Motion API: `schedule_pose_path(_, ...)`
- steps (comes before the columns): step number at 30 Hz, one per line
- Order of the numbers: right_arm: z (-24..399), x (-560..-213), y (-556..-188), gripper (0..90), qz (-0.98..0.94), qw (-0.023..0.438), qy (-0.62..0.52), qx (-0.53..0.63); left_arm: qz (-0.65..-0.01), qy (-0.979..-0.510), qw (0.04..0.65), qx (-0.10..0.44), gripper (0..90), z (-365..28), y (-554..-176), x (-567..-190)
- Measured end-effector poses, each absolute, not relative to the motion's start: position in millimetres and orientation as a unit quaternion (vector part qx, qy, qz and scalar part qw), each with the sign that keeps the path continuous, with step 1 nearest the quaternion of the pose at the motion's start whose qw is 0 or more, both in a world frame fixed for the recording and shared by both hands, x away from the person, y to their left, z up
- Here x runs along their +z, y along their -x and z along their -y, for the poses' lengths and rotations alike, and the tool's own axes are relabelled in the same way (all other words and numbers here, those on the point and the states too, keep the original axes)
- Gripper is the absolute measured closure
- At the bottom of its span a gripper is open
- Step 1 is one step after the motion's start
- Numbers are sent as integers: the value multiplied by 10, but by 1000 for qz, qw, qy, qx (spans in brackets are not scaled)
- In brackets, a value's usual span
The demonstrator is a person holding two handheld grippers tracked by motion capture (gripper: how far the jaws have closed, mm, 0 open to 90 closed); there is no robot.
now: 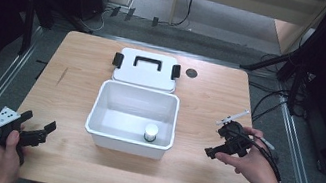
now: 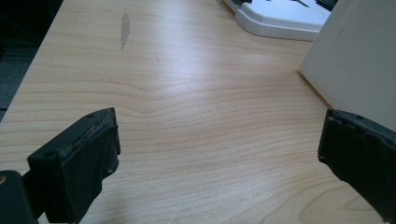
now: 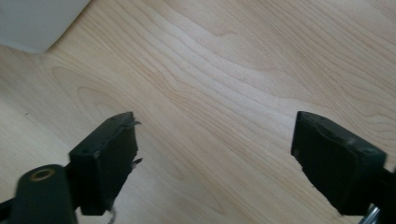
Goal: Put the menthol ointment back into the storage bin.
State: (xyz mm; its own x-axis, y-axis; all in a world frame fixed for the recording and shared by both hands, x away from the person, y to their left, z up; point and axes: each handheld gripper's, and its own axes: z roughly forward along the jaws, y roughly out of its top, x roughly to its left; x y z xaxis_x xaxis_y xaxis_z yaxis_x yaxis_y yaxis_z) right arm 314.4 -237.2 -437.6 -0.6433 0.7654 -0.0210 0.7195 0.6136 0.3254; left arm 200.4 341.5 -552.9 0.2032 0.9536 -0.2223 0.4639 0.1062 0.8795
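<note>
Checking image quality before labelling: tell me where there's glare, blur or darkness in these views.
High view: table evenly lit, surroundings dark, box bright. Left gripper view: pale glare across the wood, jaws soft. Right gripper view: near jaws blurred, wood grain sharper.

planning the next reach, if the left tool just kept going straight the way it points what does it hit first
Probably bare table: between the open jaws of the left tool lies only wood grain. The white box stands off to the right of that line, and its lid lies farther ahead. Depth is hard to judge, so the right-hand jaw might graze the box wall.

No readable text, label, brand, number or sign appears on anything in these views
</note>
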Motion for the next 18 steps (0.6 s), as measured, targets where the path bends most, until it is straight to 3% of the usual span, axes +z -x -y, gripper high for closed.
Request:
schedule_pose_path(7, 2556, -4541, -3041, 133, -860, 130, -459, 178, -575, -617, 470, 261, 0, -3414, -2003, -5528)
schedule_pose_path(18, 2891, -4791, -2827, 131, -809, 171, -486, 283, -575, -618, 469, 261, 0, -3412, -2004, -5527)
